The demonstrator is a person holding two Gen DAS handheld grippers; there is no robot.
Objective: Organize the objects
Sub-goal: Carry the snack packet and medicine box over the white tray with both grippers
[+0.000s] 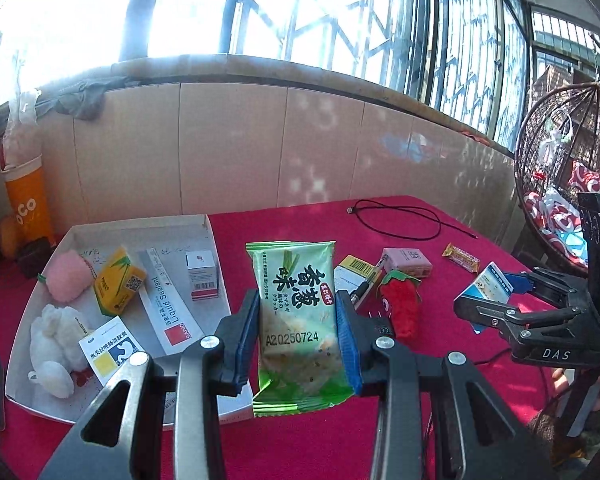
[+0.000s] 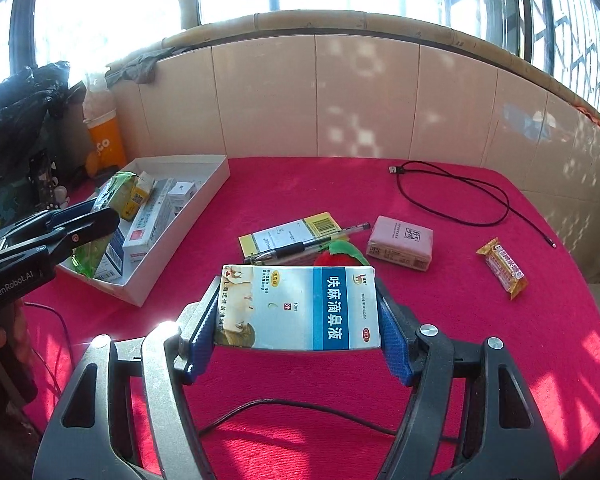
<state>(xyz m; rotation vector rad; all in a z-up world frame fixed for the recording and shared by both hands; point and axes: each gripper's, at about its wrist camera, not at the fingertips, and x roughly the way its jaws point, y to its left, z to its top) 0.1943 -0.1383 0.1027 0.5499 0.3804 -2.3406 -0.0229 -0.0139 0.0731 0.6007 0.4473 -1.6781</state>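
My left gripper (image 1: 296, 312) is shut on a green cracker packet (image 1: 296, 320) and holds it above the red cloth, just right of the white tray (image 1: 100, 228). The tray holds plush toys, a yellow box (image 1: 118, 286), a sealant box (image 1: 172, 312) and small cartons. My right gripper (image 2: 298, 312) is shut on a blue and white nose-drop box (image 2: 300, 308), held above the cloth. It shows at the right in the left wrist view (image 1: 486, 294). The left gripper with the packet shows at the left in the right wrist view (image 2: 84, 220), over the tray (image 2: 220, 168).
On the red cloth (image 2: 460, 340) lie a yellow and white box (image 2: 292, 232), a black pen (image 2: 308, 244), a red strawberry plush (image 1: 400, 304), a pink box (image 2: 400, 242), a snack bar (image 2: 502, 272) and a black USB cable (image 2: 452, 188). A tiled wall stands behind. An orange cup (image 2: 104, 144) is at the back left.
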